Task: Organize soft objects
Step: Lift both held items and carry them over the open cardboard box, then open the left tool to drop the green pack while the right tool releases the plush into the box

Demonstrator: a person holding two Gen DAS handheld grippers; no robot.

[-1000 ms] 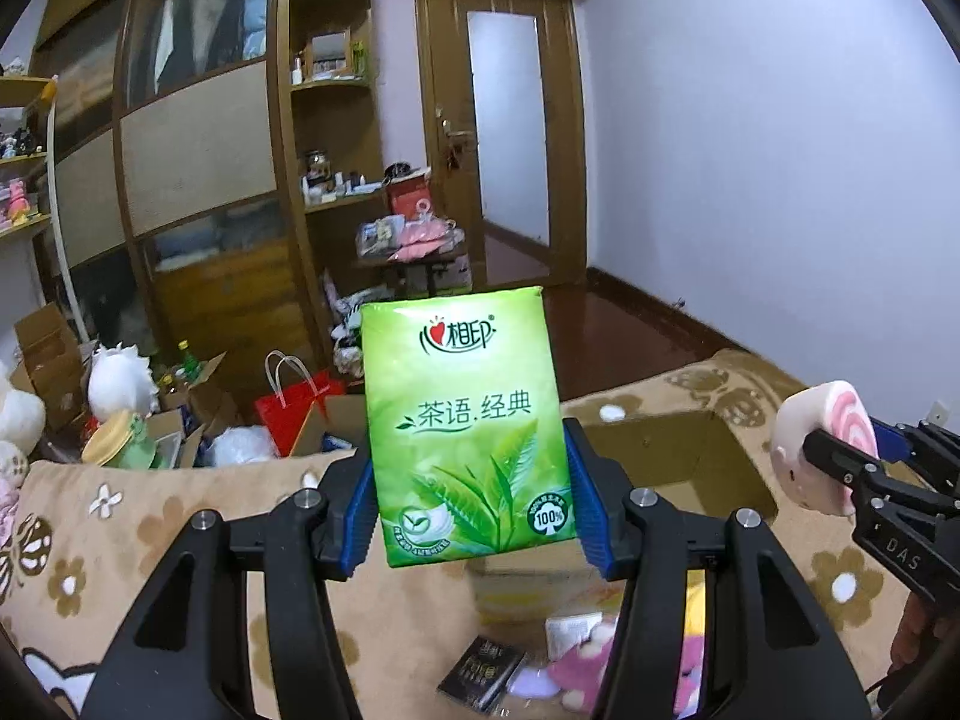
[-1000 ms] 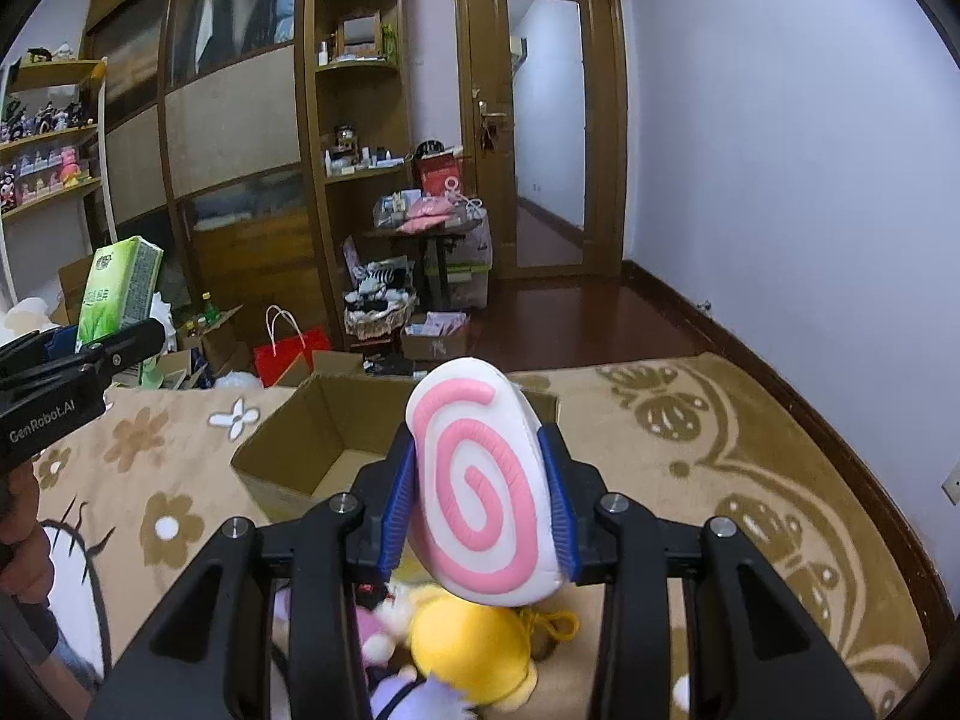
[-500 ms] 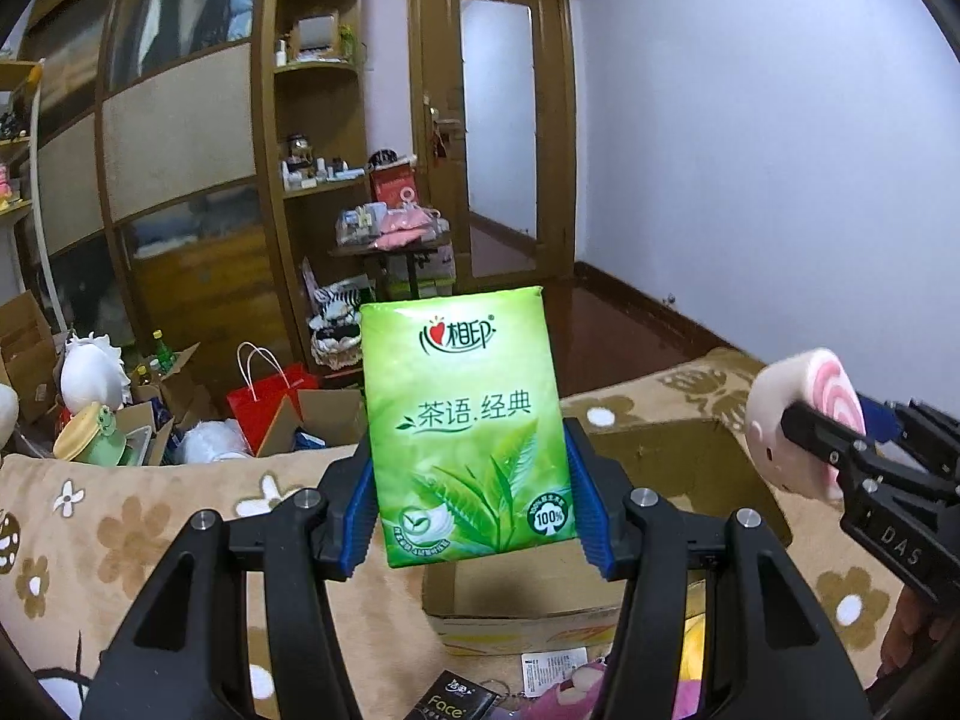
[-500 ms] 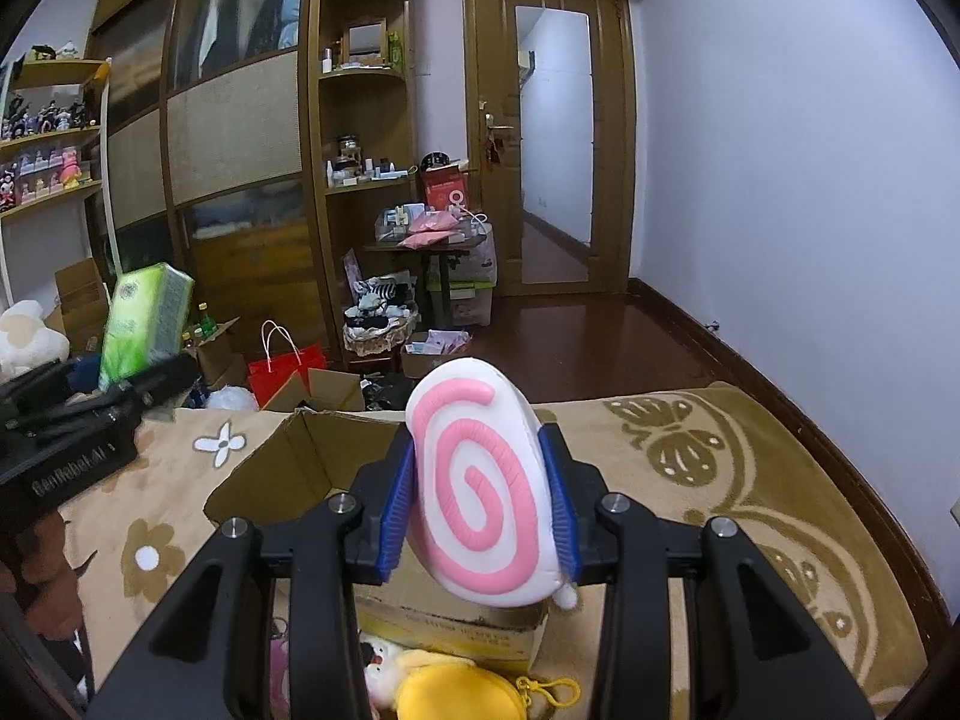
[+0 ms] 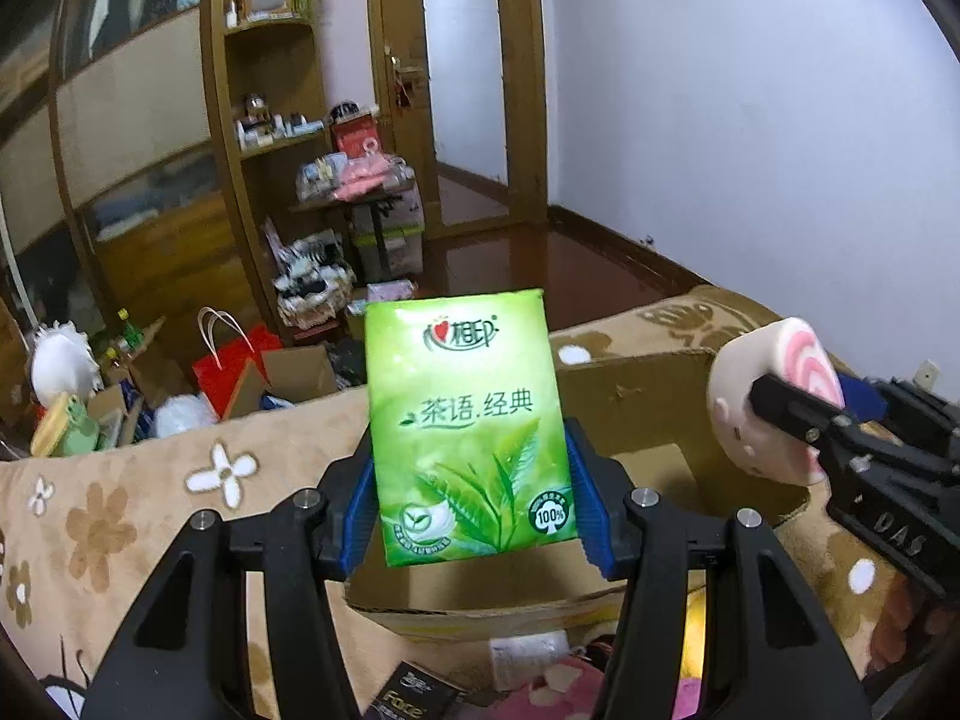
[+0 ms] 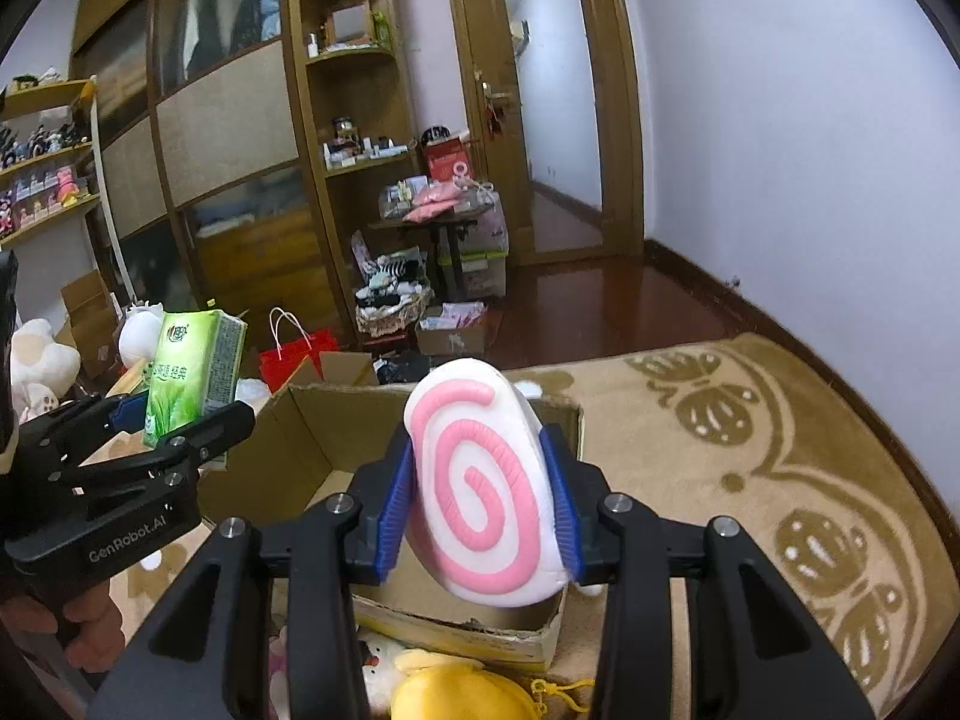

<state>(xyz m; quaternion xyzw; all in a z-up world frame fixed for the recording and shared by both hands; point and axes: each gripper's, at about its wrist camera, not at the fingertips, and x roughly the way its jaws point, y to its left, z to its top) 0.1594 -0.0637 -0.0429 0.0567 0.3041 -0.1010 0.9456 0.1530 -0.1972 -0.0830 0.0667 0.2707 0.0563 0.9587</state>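
Both grippers carry a load above the open cardboard box [image 6: 312,456], which stands on a flower-patterned blanket [image 5: 108,516]. The left gripper [image 5: 471,501] is clenched on a green tissue pack [image 5: 465,438], held upright by its lower half between the blue pads. The right gripper [image 6: 480,507] grips a pink-and-white swirl plush [image 6: 480,492] across its sides.

Procedure for the step in hand, judged to be placing both items into the box:

1. Bring each item over the box opening before lowering. The tissue pack appears to be over the near left part of the box and the plush over the near right part; confirm that both clear the raised flaps.
2. Lower one item at a time. The two grippers stand near each other and could collide inside the opening.
3. Release only once the item is below the rim. The plush is soft and may spring back and roll when freed; the pack is top-heavy in this grip and may tip over.
4. Withdraw straight up, clear of the flaps.

Limits of view:

- The box floor is mostly hidden behind the held items, so free room inside cannot be confirmed.
- Further items lie in front of the box: a yellow plush [image 6: 456,690], something pink and a dark packet [image 5: 414,699]. All are cut off by the frame edge and the gripper arms.
- The far side of the swirl plush is hidden in the right wrist view; a face shows only in the left wrist view.
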